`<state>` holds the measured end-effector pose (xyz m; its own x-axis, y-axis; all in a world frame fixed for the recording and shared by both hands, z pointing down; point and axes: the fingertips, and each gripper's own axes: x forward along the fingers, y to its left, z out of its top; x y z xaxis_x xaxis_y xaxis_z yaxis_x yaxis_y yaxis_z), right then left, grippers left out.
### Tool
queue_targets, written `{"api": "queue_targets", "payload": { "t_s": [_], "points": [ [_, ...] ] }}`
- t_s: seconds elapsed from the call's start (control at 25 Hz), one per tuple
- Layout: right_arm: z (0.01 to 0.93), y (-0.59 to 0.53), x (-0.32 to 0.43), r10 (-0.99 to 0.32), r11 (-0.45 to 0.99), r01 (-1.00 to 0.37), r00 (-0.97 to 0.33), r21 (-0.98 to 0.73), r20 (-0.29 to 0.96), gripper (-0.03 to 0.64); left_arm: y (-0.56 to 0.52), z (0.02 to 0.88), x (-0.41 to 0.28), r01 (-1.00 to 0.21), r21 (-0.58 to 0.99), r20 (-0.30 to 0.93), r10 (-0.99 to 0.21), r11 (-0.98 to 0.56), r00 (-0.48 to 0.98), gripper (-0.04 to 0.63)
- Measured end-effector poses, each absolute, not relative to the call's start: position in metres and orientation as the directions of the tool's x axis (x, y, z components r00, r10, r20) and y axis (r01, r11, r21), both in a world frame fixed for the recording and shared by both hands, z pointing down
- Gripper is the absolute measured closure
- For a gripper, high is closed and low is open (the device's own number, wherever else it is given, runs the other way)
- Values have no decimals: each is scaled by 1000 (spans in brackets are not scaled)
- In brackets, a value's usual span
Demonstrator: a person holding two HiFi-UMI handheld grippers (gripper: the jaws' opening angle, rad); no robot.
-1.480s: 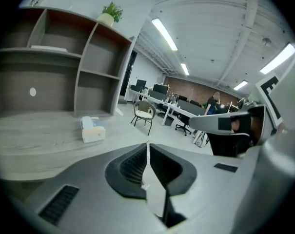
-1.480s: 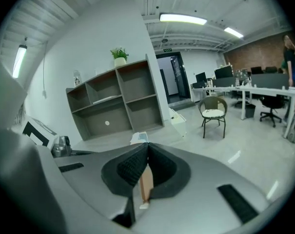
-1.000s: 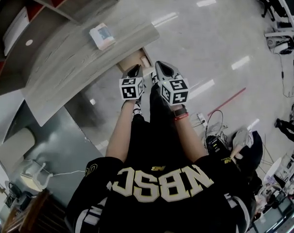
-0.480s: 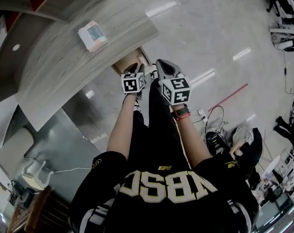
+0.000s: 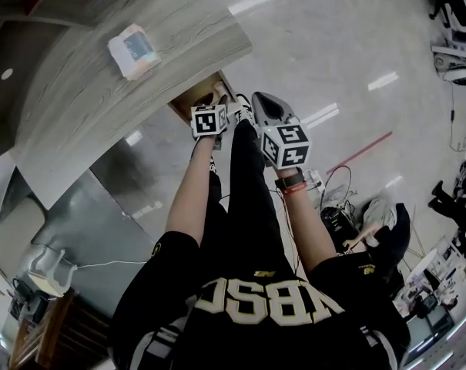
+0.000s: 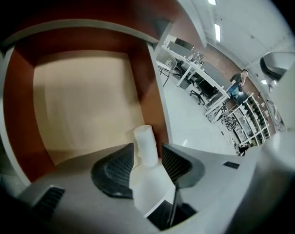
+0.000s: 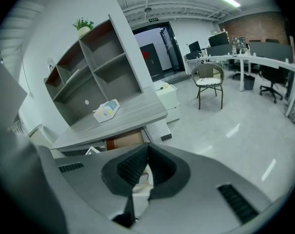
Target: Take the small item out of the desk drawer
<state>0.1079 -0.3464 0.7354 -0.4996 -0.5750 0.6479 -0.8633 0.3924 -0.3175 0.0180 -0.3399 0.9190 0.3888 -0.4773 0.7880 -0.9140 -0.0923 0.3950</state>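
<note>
In your head view, a tissue box [image 5: 132, 50] lies flat at eleven o'clock. At three o'clock a red strip [image 5: 361, 156] runs slantwise across the shiny floor [image 5: 310, 45], with a tangle of cables [image 5: 336, 195] just below it. A black office chair [image 5: 431, 2] stands between one and two o'clock.

In your right gripper view, an open shelf unit [image 7: 96, 74] fills ten o'clock, with a potted plant [image 7: 83, 25] on its top. A chair with a pale seat [image 7: 208, 82] sits at two o'clock, and white tables [image 7: 266, 65] stand nearer the edge in the same direction.
</note>
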Motion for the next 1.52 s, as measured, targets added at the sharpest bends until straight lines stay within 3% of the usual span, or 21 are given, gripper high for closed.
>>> {"api": "queue_targets", "payload": {
  "t_s": [0.24,0.68,1.52],
  "points": [
    [750,-345,119,-569,367,-874,-482,-318,666,607,-347,941,26,-913,402,802,-455,-66,386,423],
    [756,-335,124,-562,346,-882,-467,-319,682,607,-347,943,26,-913,405,810,-443,-52,385,509],
    [684,-318,112,-678,285,-902,-430,-325,597,609,-298,786,-19,-914,344,737,-542,-213,404,514]
  ]
}}
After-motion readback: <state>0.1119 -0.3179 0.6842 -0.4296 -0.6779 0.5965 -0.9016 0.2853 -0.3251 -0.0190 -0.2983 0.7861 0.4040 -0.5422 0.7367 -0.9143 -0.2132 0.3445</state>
